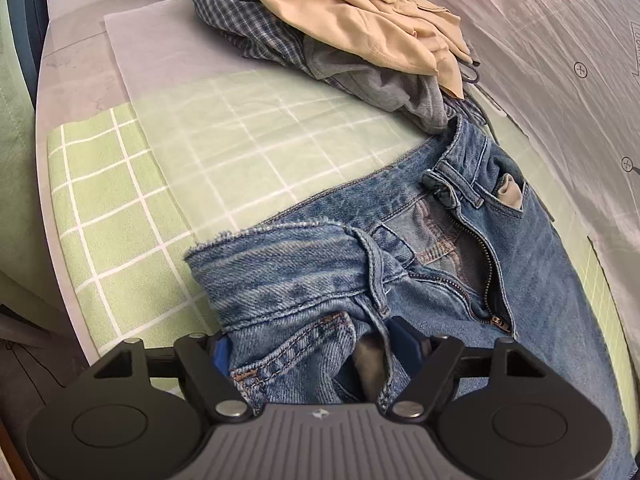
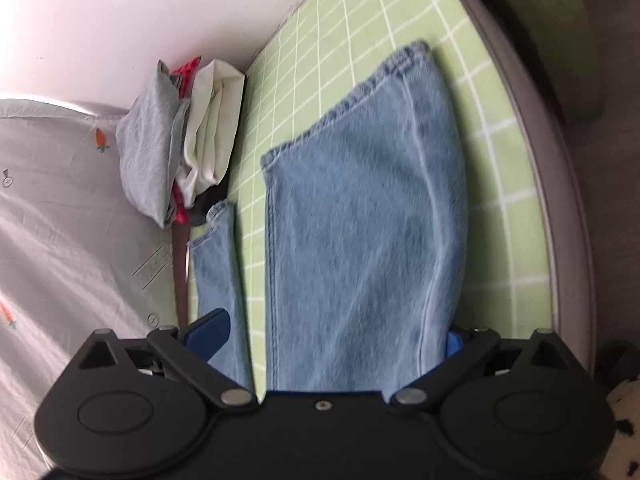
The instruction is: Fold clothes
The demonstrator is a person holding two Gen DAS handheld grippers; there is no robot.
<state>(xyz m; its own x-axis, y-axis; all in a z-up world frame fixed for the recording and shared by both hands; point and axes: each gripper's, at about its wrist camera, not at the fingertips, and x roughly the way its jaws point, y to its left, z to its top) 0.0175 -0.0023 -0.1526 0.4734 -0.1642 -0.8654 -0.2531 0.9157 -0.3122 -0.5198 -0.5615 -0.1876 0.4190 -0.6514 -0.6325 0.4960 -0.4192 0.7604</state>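
Note:
A pair of blue jeans (image 1: 460,264) lies on the green checked bed sheet (image 1: 132,224), waist end in the left wrist view with the zipper (image 1: 480,276) open. My left gripper (image 1: 316,348) has its blue fingers on either side of the bunched waistband near the pocket. In the right wrist view the jean legs (image 2: 360,208) stretch away over the sheet (image 2: 320,60); the wide leg runs between the blue fingers of my right gripper (image 2: 332,340). A narrower leg strip (image 2: 216,264) lies to the left.
A heap of unfolded clothes lies beyond the waist: a blue plaid shirt (image 1: 240,20), a beige garment (image 1: 360,12), a grey one (image 1: 380,80). A grey carrot-print quilt (image 1: 560,60) lies alongside. Folded grey (image 2: 148,152) and white (image 2: 212,120) clothes are stacked by the wall. The bed edge (image 2: 560,200) runs right.

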